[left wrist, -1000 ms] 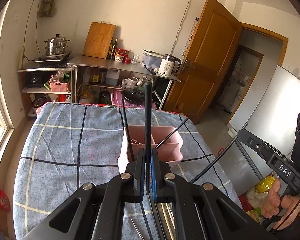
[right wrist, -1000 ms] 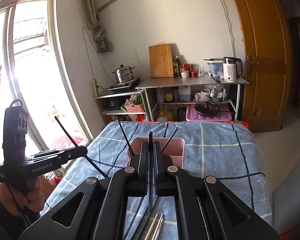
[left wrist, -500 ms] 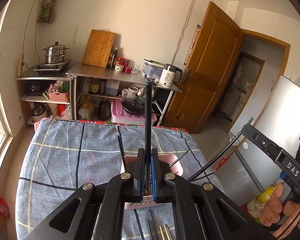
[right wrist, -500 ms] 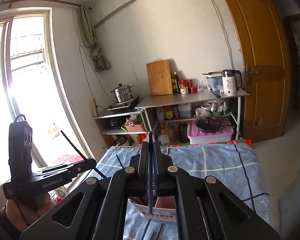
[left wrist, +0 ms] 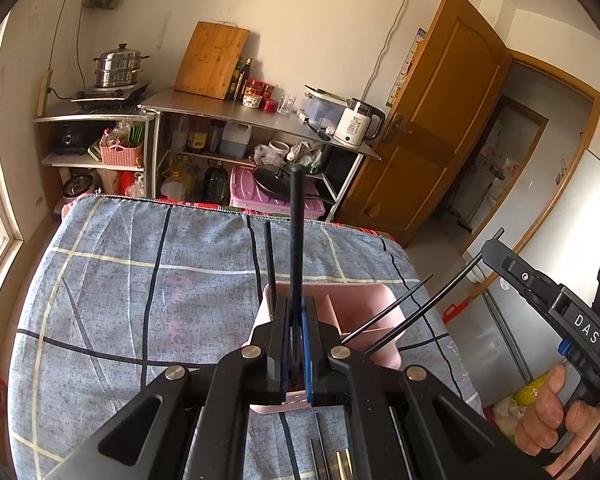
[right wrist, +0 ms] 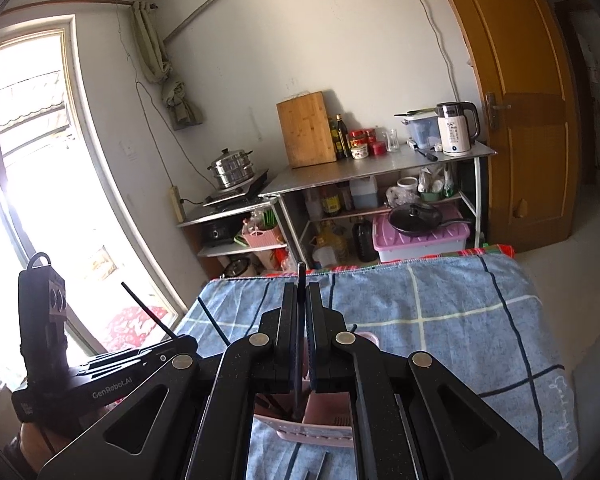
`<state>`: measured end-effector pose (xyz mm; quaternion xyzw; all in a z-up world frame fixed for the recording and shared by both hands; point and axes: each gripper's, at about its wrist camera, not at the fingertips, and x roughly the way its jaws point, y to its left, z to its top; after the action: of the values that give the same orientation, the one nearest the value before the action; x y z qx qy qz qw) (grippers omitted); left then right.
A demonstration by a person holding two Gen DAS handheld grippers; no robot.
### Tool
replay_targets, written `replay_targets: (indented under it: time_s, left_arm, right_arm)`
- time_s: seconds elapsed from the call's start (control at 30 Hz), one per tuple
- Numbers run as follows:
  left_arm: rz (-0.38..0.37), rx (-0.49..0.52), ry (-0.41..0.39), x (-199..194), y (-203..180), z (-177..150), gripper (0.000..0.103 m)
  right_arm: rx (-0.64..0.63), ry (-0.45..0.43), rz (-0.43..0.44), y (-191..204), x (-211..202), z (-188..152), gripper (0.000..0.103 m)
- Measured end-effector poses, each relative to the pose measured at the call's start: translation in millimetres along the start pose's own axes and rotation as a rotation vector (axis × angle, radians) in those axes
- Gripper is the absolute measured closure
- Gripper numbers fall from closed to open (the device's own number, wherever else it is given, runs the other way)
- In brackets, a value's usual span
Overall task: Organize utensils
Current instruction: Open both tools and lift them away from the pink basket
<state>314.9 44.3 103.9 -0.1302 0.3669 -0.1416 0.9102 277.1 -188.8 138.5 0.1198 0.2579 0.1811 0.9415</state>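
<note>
Left wrist view: one table (left wrist: 100,300) fills the lower half of the frame, covered by a blue-grey cloth crossed with dark and pale lines. At lower centre stands one pink holder (left wrist: 352,308), a rectangular plastic tub with an inner divider that makes at least two compartments. One black chopstick (left wrist: 270,256) stands upright at the tub's left edge, and another (left wrist: 388,312) leans out toward the right. The left gripper (left wrist: 296,344) rises from the bottom edge with its jaws pressed together on a third black chopstick (left wrist: 296,232), which points straight up the middle of the frame, thin, dark and matte. At the right edge a hand (left wrist: 548,412) grips the handle of the right gripper (left wrist: 494,246), whose jaws are closed on a fourth black chopstick (left wrist: 432,312) that slants down toward the tub. At the bottom edge, partly hidden, lie a few metal utensils (left wrist: 332,460); their number cannot be told.

Right wrist view: the same table (right wrist: 460,320) lies at lower right, and the pink holder (right wrist: 328,420) sits low in the centre behind the right gripper (right wrist: 300,308), which is clamped on its chopstick (right wrist: 300,280). The left gripper (right wrist: 180,340) shows at lower left with its chopstick (right wrist: 148,312) angled up and leftward.
</note>
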Motion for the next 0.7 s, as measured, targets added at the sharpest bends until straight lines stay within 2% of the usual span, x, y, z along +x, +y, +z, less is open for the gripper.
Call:
replay_targets:
  time_s: [0.3,0.37,0.43,0.5,0.7]
  left_arm:
    - [0.039,-0.002,0.03,14,4,-12,0.096]
    - [0.054,0.008,0.017,10,3,-12,0.089]
    - [0.06,0.01,0.0,3,3,-12,0.074]
    - [0.061,0.009,-0.02,-6,2,-13,0.067]
    - [0.071,0.0,-0.062,-35,3,-24,0.066]
  right_arm:
    - [-0.004,0.085,0.01,-5,15,-15,0.099]
    - [-0.013,0.089,0.005,-5,13,-16,0.098]
    - [-0.016,0.079,-0.001,-6,8,-16,0.094]
    - [-0.013,0.067,-0.003,-8,1,-14,0.088]
    - [-0.03,0.045,-0.016,-8,-28,-20,0.087]
